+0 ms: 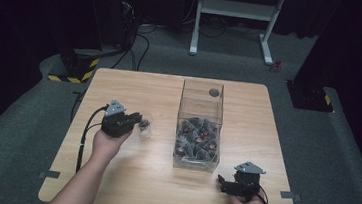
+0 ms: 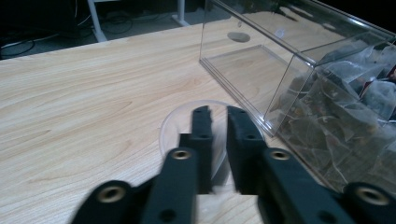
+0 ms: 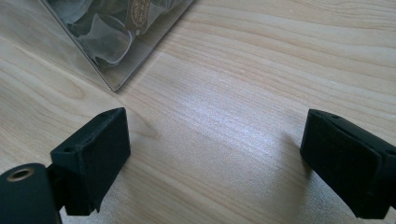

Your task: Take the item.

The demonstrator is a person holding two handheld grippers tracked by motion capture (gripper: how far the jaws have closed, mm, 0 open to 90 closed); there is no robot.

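Black jaws of the left gripper (image 2: 218,140), narrowly parted, are being held over a clear bag (image 2: 196,135) lying beside the clear box (image 2: 299,79) mid-table; it should be pinched squarely at its top, while the right gripper (image 3: 215,158) is being rested wide open near the front edge.

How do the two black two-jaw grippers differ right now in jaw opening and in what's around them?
The left black two-jaw gripper has a narrow jaw gap; the right black two-jaw gripper stands wide open. The left one sits over a small clear round lid-like disc on the table; under the right one lies bare light wooden tabletop. Both sit near the clear plastic box of sachets, and each is held in a hand.
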